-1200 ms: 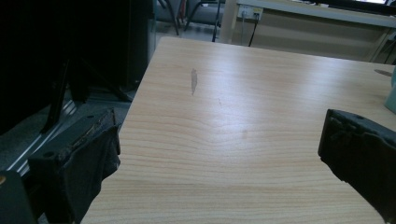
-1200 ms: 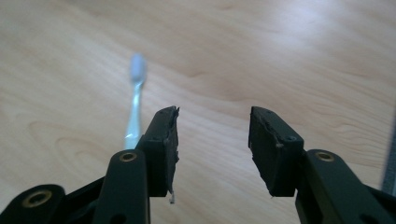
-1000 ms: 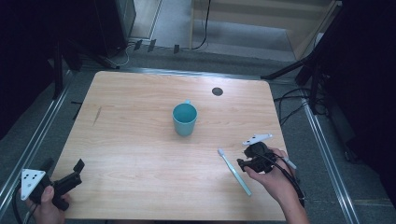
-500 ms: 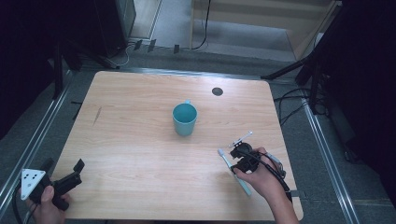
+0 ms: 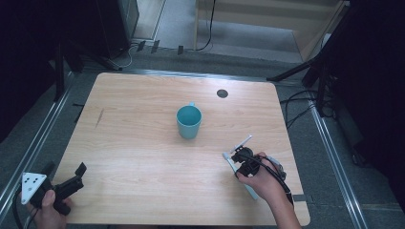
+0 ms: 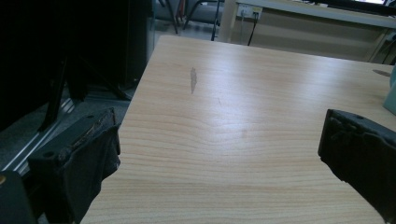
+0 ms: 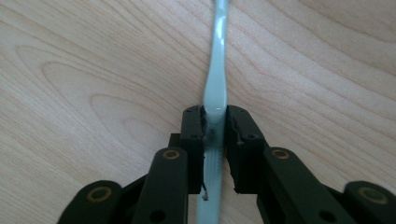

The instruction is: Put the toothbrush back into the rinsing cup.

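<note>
At the lower right of the high view, the right gripper (image 5: 239, 164) is down on the desk (image 5: 143, 143) over a pale blue toothbrush (image 5: 249, 190) that lies flat on the wood, running from just left of the gripper down toward the bottom right. In the right gripper view its fingers (image 7: 192, 135) have closed in on the toothbrush (image 7: 215, 70) from both sides; the handle sits pinched between the pads, with no gap to be seen, so I judge the grasp made or all but made.

The step in hand looks like picking up the toothbrush. The handle seems to rest on the desk, so the next move calls for a straight lift without twisting, as the handle is thin and smooth and could pivot in the pads. A teal cup (image 5: 189, 121) stands upright near the middle of the frame, well apart from the brush, and is the likely place to carry it.

At the lower left of the high view, the left gripper (image 5: 64, 183) rests by the desk's near edge; in the left gripper view its fingers (image 6: 79, 163) stand wide apart with nothing between them but bare wood.

Counted: one toothbrush, one cup, two grippers, one desk, and one small dark round mark (image 5: 222, 93) near the upper right of the desk.
</note>
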Motion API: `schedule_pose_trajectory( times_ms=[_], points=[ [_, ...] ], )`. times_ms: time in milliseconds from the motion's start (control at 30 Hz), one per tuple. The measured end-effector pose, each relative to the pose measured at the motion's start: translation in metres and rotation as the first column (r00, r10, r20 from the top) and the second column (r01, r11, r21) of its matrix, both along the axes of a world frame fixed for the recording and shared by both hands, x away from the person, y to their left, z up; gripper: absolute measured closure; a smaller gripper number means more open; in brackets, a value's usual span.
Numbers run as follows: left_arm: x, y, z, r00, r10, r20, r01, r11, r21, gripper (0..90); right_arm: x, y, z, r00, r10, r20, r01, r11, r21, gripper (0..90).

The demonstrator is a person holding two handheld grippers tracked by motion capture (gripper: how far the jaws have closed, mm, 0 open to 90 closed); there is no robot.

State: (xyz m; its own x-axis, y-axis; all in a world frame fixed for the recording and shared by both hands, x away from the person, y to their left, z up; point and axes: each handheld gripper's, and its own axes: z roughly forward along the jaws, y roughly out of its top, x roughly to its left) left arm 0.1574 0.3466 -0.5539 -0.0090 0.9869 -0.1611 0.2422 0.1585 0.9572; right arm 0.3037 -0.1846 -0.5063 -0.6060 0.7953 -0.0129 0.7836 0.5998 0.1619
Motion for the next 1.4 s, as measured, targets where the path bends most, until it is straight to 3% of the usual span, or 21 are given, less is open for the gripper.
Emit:
schedule_pose_trajectory(
  times_ms=[167, 300, 367, 433, 467, 500, 567, 633, 667, 700, 733, 767, 800, 833, 1000, 1133, 1167, 1200, 1333, 1367, 1400],
  points=[
    [0.000, 0.000, 0.000, 1.0000, 0.000, 0.002, 0.000, 1.0000, 0.000, 0.0, -0.002, 0.000, 0.000, 0.9998, 0.004, 0.017, -0.004, 1.000, 0.007, 79.4],
    [0.000, 0.000, 0.000, 1.0000, -0.001, 0.001, 0.001, 1.0000, -0.001, 0.0, -0.003, -0.007, 0.004, 0.9958, -0.045, 0.080, 0.035, 0.992, 0.123, 79.5],
    [0.000, 0.000, 0.000, 1.0000, 0.000, 0.002, 0.000, 1.0000, 0.001, 0.0, -0.003, -0.009, 0.006, 0.9936, -0.049, 0.102, 0.035, 0.990, 0.139, 79.5],
    [0.000, 0.000, 0.000, 1.0000, -0.001, 0.001, 0.001, 1.0000, 0.003, 0.0, -0.004, -0.013, 0.011, 0.9823, -0.081, 0.169, 0.049, 0.981, 0.187, 79.4],
    [0.000, 0.000, 0.000, 1.0000, -0.001, 0.001, 0.001, 1.0000, 0.003, 0.0, -0.004, -0.013, 0.011, 0.9823, -0.081, 0.169, 0.049, 0.981, 0.187, 79.4],
    [0.000, 0.000, 0.000, 1.0000, -0.001, 0.002, 0.001, 1.0000, 0.004, 0.0, -0.005, -0.015, 0.016, 0.9718, -0.100, 0.213, 0.048, 0.970, 0.238, 79.4],
    [0.000, 0.000, 0.000, 1.0000, -0.001, 0.002, 0.001, 1.0000, 0.004, 0.0, -0.005, -0.016, 0.019, 0.9652, -0.107, 0.239, 0.044, 0.965, 0.258, 79.4],
    [0.000, 0.000, 0.000, 1.0000, -0.001, 0.002, 0.001, 1.0000, 0.004, 0.0, -0.008, -0.015, 0.026, 0.9472, -0.151, 0.283, 0.049, 0.940, 0.336, 79.4],
    [0.000, 0.000, 0.000, 1.0000, -0.001, 0.002, 0.001, 1.0000, 0.005, 0.0, -0.008, -0.015, 0.026, 0.9472, -0.151, 0.283, 0.049, 0.940, 0.336, 79.4],
    [0.000, 0.000, 0.000, 1.0000, -0.001, 0.002, 0.001, 1.0000, 0.004, 0.0, -0.009, -0.012, 0.031, 0.9314, -0.175, 0.319, 0.049, 0.929, 0.368, 79.4],
    [0.000, 0.000, 0.000, 1.0000, -0.001, 0.002, 0.001, 1.0000, 0.004, 0.0, -0.009, -0.012, 0.031, 0.9314, -0.175, 0.319, 0.049, 0.929, 0.368, 79.4],
    [0.000, 0.000, 0.000, 1.0000, 0.000, 0.003, 0.000, 1.0000, 0.001, 0.0, -0.010, -0.010, 0.035, 0.9123, -0.189, 0.364, 0.031, 0.916, 0.399, 79.4],
    [0.000, 0.000, 0.000, 1.0000, 0.000, 0.002, 0.000, 1.0000, 0.000, 0.0, -0.010, -0.010, 0.035, 0.9123, -0.189, 0.364, 0.031, 0.916, 0.399, 79.4],
    [0.000, 0.000, 0.000, 1.0000, -0.001, 0.002, 0.001, 1.0000, -0.001, 0.0, -0.011, -0.010, 0.037, 0.9015, -0.198, 0.385, 0.020, 0.907, 0.421, 79.4],
    [0.000, 0.000, 0.000, 1.0000, -0.001, -0.001, 0.001, 1.0000, -0.001, 0.0, -0.012, -0.008, 0.044, 0.8448, -0.267, 0.464, -0.028, 0.844, 0.536, 79.4],
    [0.000, 0.000, 0.000, 1.0000, -0.001, -0.001, 0.001, 1.0000, -0.002, 0.0, -0.011, -0.006, 0.047, 0.7914, -0.325, 0.518, -0.041, 0.818, 0.574, 79.4],
    [0.000, 0.000, 0.000, 1.0000, 0.000, 0.000, 0.000, 1.0000, -0.003, 0.0, -0.011, -0.005, 0.049, 0.7698, -0.350, 0.534, -0.052, 0.798, 0.600, 79.4],
    [0.000, 0.000, 0.000, 1.0000, 0.000, 0.000, 0.000, 1.0000, -0.004, 0.0, -0.011, -0.005, 0.049, 0.7698, -0.350, 0.534, -0.052, 0.798, 0.600, 79.4],
    [0.000, 0.000, 0.000, 1.0000, 0.000, 0.001, 0.000, 1.0000, -0.006, 0.0, -0.010, -0.002, 0.052, 0.7142, -0.383, 0.586, -0.089, 0.781, 0.618, 79.3],
    [0.000, 0.000, 0.000, 1.0000, -0.001, 0.001, 0.001, 1.0000, -0.007, 0.0, -0.009, 0.000, 0.054, 0.6860, -0.394, 0.611, -0.109, 0.775, 0.622, 79.3],
    [0.000, 0.000, 0.000, 1.0000, -0.001, 0.001, 0.001, 1.0000, -0.007, 0.0, -0.009, 0.000, 0.054, 0.6860, -0.394, 0.611, -0.109, 0.775, 0.622, 79.3]
  ],
)
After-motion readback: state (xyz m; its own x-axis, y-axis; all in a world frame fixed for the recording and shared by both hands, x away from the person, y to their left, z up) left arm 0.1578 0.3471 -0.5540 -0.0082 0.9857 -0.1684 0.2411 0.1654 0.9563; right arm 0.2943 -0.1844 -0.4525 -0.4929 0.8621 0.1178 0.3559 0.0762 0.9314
